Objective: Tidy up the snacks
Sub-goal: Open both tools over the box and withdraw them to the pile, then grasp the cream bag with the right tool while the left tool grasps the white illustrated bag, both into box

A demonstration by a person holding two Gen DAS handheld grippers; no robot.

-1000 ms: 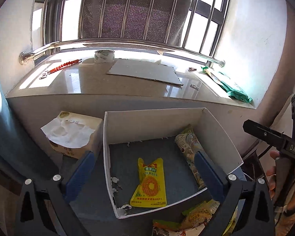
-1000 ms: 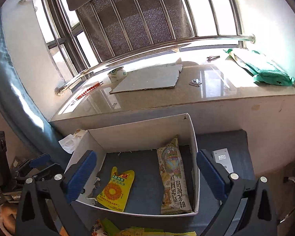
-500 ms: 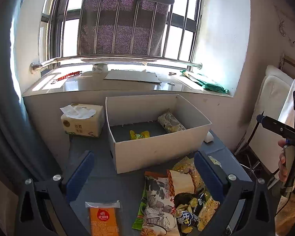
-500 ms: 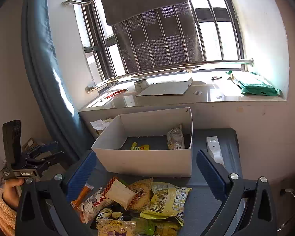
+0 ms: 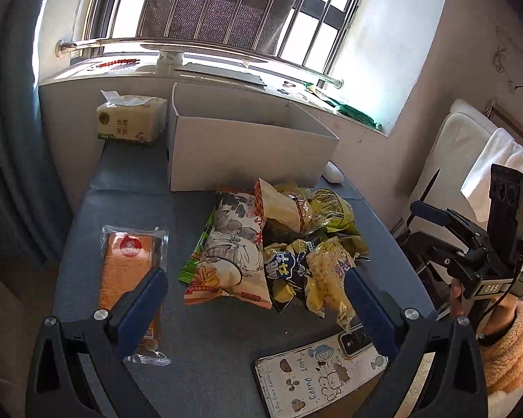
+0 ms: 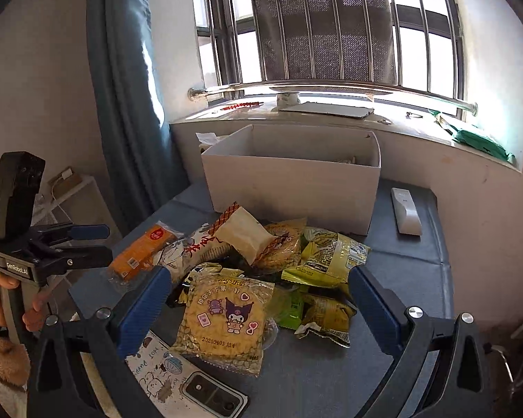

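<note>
Left gripper [image 5: 254,299] is standing wide open, blue pads spread, gripping nothing and touching nothing; it is hovering over the low centre of the left wrist frame. Right gripper [image 6: 259,296] is likewise spread wide and empty, low centre of the right wrist frame.

Snack pile [image 5: 279,244] is lying on the grey table [image 5: 87,216], centre of frame, falling between and just beyond the left pads. A white cartoon-printed bag [image 5: 230,254] is sitting at the pile's left; red characters on it are not legible. Orange packet [image 5: 130,271] is lying apart at lower left, partly behind the left pad, bearing a red round logo.

In the right wrist view, a round cracker pack [image 6: 225,317] is lying directly between the pads; printing reads "20260403 A14" under cartoon figures. A yellow-green bag [image 6: 326,257] is lying up-right of it.

White cardboard box [image 5: 247,149] is standing beyond the pile, upper centre; its inside is hidden at this angle. Tissue pack [image 5: 130,120] is sitting to the box's left, upper left. Phone case [image 5: 317,372], lower centre, is reading "HOT GUMMY" upside down. The other gripper's body at right edge is reading "DAS"; in the right view, "GenRobot.AI".
</note>
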